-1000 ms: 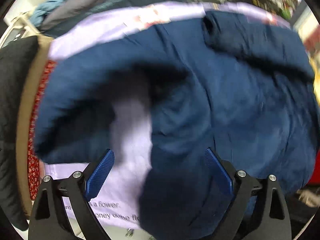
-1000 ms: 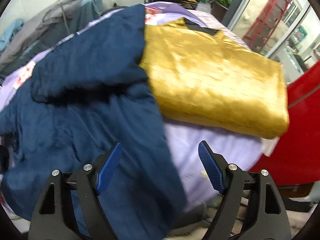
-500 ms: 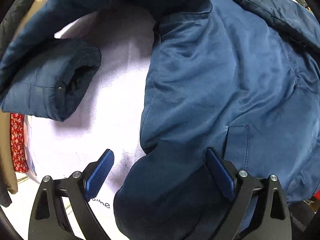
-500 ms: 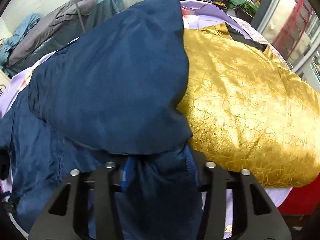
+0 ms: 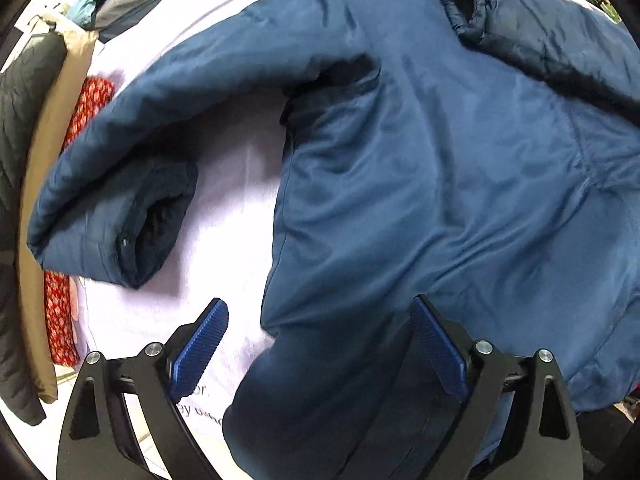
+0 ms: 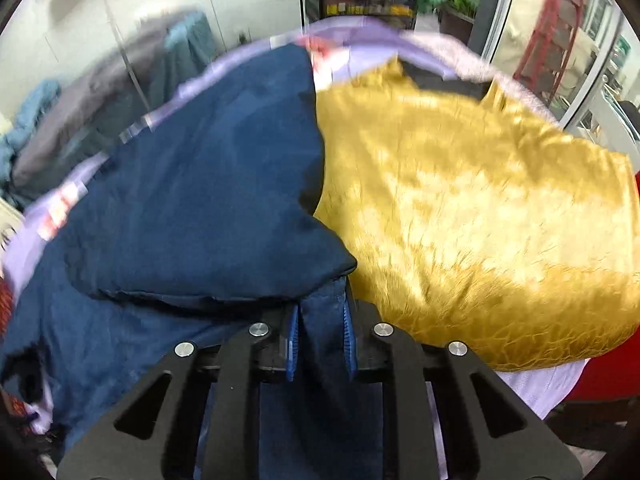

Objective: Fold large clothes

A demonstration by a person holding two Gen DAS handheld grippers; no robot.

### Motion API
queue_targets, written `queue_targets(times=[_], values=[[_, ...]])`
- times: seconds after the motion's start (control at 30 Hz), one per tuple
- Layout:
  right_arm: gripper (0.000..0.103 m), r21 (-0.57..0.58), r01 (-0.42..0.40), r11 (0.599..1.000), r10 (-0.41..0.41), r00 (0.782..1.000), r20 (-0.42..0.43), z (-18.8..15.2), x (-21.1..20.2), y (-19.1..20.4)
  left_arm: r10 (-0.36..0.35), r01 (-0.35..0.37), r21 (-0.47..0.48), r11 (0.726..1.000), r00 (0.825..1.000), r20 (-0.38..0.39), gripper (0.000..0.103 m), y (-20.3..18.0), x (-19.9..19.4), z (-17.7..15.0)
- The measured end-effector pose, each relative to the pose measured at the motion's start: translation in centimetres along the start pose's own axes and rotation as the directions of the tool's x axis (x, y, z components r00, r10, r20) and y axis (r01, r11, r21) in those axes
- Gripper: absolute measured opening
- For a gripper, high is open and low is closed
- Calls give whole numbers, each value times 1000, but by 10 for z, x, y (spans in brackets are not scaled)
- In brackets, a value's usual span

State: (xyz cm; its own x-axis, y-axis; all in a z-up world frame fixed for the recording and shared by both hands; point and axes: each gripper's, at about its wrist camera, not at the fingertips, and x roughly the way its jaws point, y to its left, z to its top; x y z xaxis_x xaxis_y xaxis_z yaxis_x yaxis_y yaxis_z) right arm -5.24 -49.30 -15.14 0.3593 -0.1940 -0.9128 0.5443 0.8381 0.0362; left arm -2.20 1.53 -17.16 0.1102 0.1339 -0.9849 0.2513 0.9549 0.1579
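Low over the near edge of the lavender sheet [image 5: 224, 216], the left gripper [image 5: 316, 344] points forward with its blue pads [image 5: 200, 344] spread wide, the hem of the navy jacket [image 5: 440, 168] lying loose between them and pinched by neither. Beside it, the right gripper [image 6: 320, 332] is pressed together on a fold of that jacket's edge, whose body spreads across the sheet with one sleeve [image 5: 120, 208] curled toward the left edge. Just right of the jacket, touching it, lies a folded gold garment [image 6: 480, 216].
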Motion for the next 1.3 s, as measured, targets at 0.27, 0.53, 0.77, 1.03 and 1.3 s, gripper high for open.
queue_targets(times=[0.27,0.53,0.77,1.03,1.3], values=[[58,85,39,996,-39,999,5,-15,-25,-13,-22,24,-11,1000,995,93,90,-10,-28,33],[61,148,5,989,-10,999,32,-33,-52,-17,-41,30,60,998,980,194,89,-24,-38,114],[73,161,-37,986,22,996,88,-28,-69,-6,-75,52,105,993,972,224,90,-65,-36,192],[75,156,-97,983,91,995,46,-20,-63,21,-108,80,168,983,981,164,90,-117,2,244],[75,123,-126,984,126,992,12,-5,-47,50,-148,132,221,966,987,57,59,-162,46,254]])
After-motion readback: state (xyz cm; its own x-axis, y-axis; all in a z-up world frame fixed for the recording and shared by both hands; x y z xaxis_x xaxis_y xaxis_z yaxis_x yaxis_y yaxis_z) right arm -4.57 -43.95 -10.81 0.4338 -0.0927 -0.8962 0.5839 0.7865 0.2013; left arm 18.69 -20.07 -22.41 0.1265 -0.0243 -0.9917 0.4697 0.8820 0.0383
